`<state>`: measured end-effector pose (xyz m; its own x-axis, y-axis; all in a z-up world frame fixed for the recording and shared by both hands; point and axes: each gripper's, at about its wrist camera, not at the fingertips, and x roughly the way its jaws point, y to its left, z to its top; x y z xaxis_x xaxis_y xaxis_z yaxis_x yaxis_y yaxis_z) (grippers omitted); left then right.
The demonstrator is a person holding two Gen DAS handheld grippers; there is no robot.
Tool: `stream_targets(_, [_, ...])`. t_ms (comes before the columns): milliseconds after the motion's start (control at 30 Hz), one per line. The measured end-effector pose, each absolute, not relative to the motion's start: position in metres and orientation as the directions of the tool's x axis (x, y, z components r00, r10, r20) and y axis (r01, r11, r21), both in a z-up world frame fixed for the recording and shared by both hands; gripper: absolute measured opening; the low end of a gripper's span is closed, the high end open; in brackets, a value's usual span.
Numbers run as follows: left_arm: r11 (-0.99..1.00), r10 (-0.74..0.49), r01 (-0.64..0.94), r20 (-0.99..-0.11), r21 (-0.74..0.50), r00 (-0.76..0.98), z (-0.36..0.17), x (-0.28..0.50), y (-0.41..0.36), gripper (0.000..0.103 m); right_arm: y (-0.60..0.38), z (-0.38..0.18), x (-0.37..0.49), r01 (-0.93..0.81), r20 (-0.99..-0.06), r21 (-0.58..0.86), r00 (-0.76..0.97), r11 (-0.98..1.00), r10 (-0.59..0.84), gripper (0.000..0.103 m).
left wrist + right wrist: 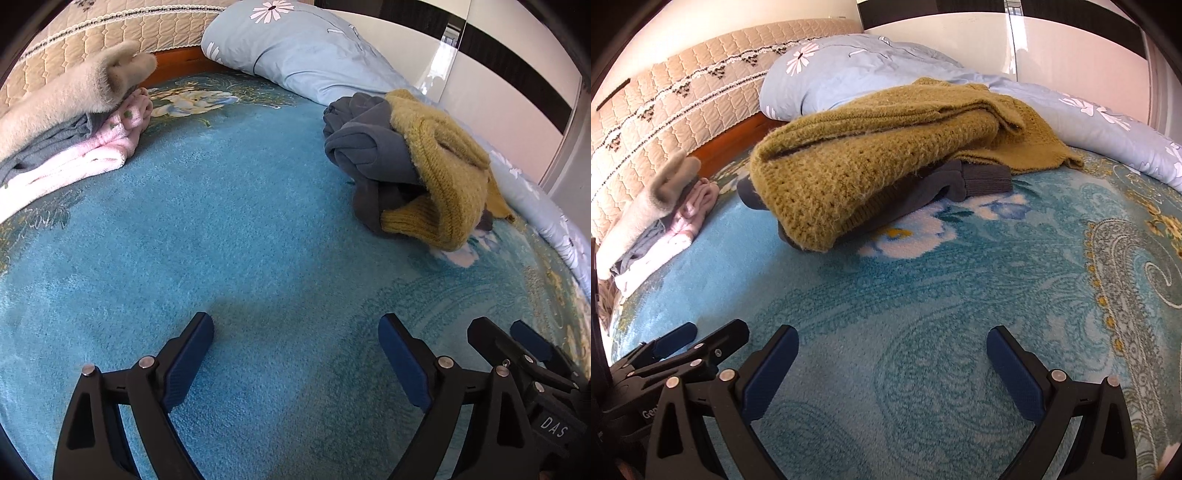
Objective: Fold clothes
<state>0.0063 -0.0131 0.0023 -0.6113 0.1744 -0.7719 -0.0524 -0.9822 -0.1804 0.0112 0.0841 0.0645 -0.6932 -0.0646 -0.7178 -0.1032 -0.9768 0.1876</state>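
mustard sweater beyond spread jaws

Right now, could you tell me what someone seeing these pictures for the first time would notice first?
Probably the crumpled mustard knit sweater, heaped over a dark grey garment on the blue floral blanket, just in front of the pale blue pillow. Next, the stack of folded clothes, pink, grey and cream, at the far left by the quilted headboard. Both the left claw and the right claw are open and empty over the bare blanket.

Bright daylight, soft shadow beneath the claws, strong fisheye bending, dark vignetted corners, sharp focus
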Motion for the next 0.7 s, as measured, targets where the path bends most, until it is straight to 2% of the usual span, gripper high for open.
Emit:
stream_targets(167, [-0.968,0.244,-0.107,-0.76,-0.226,-0.603,0.01,0.005,-0.02,0.091,0.078,0.08,0.022,-0.082,-0.679,0.245,-0.725,-0.966,-0.111,0.103])
stream_targets(333, [-0.977,0.206,-0.098,-0.736,-0.188,-0.645,0.025,0.002,-0.036,0.091,0.072,0.098,0.008,-0.075,-0.669,0.248,-0.734,-0.966,-0.115,0.103])
stream_targets(533, [-0.97,0.213,-0.052,-0.724,-0.238,-0.657,0.036,-0.01,-0.067,0.091,0.107,0.132,-0.039,-0.089,-0.519,0.539,-0.818,-0.837,-0.247,0.102])
stream_targets(700, [-0.953,0.233,-0.008,-0.716,-0.303,-0.658,0.039,-0.015,-0.085,0.091,0.129,0.129,-0.092,-0.163,-0.475,0.7,-0.833,-0.695,-0.283,0.075])
